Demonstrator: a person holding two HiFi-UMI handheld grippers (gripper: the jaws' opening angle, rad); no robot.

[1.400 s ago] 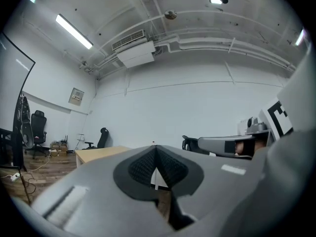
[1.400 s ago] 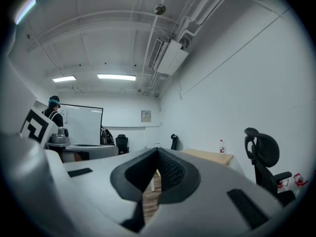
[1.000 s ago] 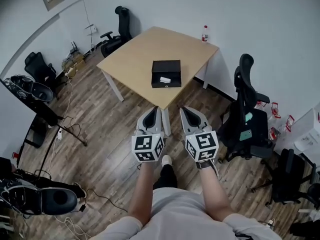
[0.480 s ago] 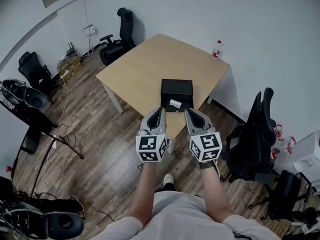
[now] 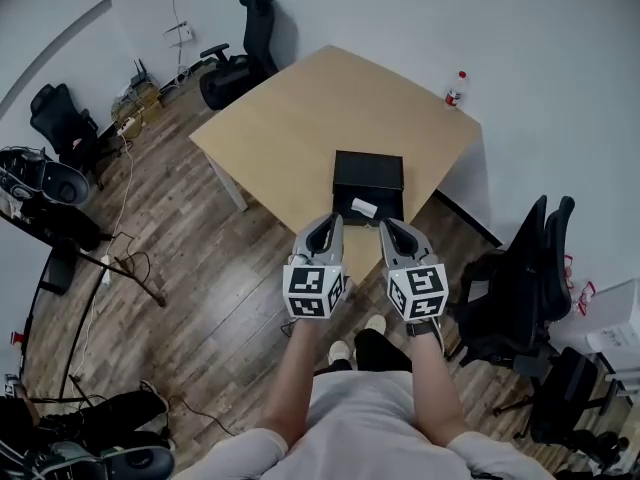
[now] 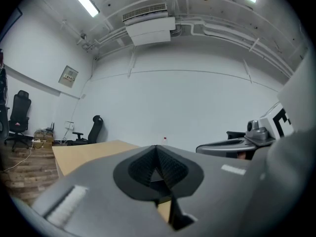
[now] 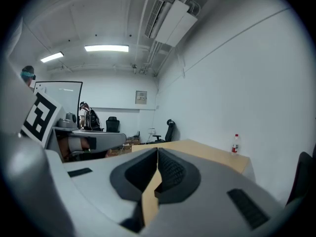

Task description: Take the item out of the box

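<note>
On the table [image 5: 290,138], the small white item [image 5: 364,207] lies inside the open black box [image 5: 368,173]. Nothing is taken out yet. The left gripper [image 5: 330,224] and right gripper [image 5: 392,226] hang near the box, jaws shut tight and empty.

The open black box [image 5: 367,171] sits near the table [image 5: 290,128] edge, a small white item [image 5: 364,207] lying inside.

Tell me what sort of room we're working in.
Probably an office or lab workroom. There is a plain wooden table on a wood floor, black swivel chairs stand around the edges, and a whiteboard is at the far end.
</note>
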